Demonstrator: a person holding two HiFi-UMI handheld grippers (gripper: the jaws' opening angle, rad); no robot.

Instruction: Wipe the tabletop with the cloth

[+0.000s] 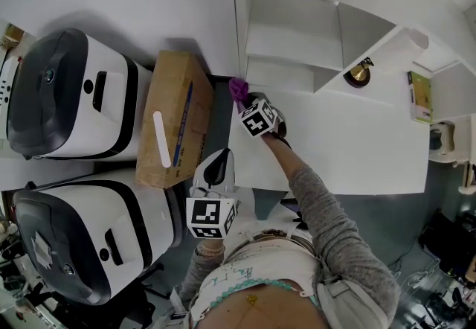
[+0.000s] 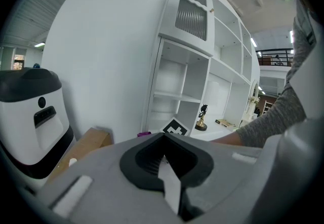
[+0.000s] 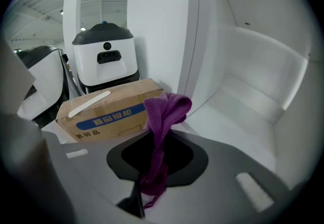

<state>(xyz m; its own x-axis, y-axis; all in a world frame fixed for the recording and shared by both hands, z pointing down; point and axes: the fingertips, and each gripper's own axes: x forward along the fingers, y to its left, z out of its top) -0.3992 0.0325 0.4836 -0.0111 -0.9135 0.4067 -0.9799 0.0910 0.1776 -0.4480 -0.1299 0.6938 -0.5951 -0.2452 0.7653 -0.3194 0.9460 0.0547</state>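
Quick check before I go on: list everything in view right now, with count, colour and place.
cloth: one, purple, bunched at the tabletop's far left corner.
tabletop: one, white, in front of the shelf unit.
shelf unit: one, white, behind the tabletop.
ornament: one, gold-coloured, on a shelf ledge.
flat item: one, yellow-green, at the far right; can't tell what it is.
cardboard box: one, brown with a blue stripe, left of the tabletop.
strip: one, white, on the box.
machines: two, white and black, far left.
sleeve: grey, on the right arm.
left gripper: jaws together, empty, held low.
right gripper: clamped on the cloth.
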